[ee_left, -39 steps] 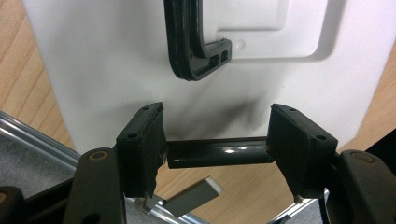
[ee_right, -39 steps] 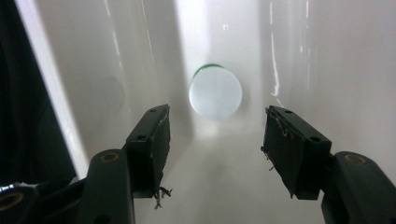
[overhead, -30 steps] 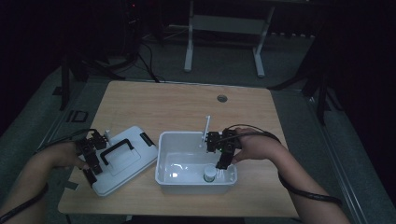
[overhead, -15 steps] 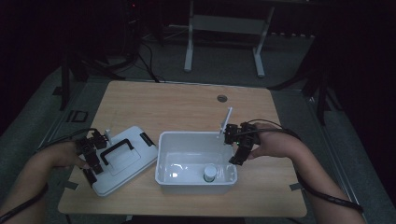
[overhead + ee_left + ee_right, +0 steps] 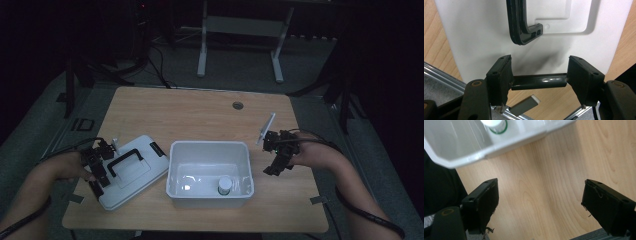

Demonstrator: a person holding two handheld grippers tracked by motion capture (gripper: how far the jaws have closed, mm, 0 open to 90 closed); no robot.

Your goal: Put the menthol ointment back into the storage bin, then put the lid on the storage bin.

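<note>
A white bin (image 5: 210,146) stands at the table's front centre with a small white bottle (image 5: 225,185) upright in its near right corner. Left of it lies the white lid (image 5: 137,175) with a black handle (image 5: 125,161). My left gripper (image 5: 97,172) is at the lid's near left edge, shut on a black latch bar (image 5: 539,82) that spans its pads. My right gripper (image 5: 277,167) hovers over bare wood right of the bin; its jaws have just been opening and nothing is between them (image 5: 541,187). The bin corner (image 5: 511,141) and bottle (image 5: 495,123) show beyond them.
A round cable hole (image 5: 238,105) sits at the table's far side. Grey tape (image 5: 318,200) marks the front right corner, close to the table edge. The floor behind the table holds a desk frame (image 5: 202,45) and cables.
My right gripper has left the inside of the bin, moved right onto open table and opened; the bottle stays in the bin. The left gripper has not moved.
</note>
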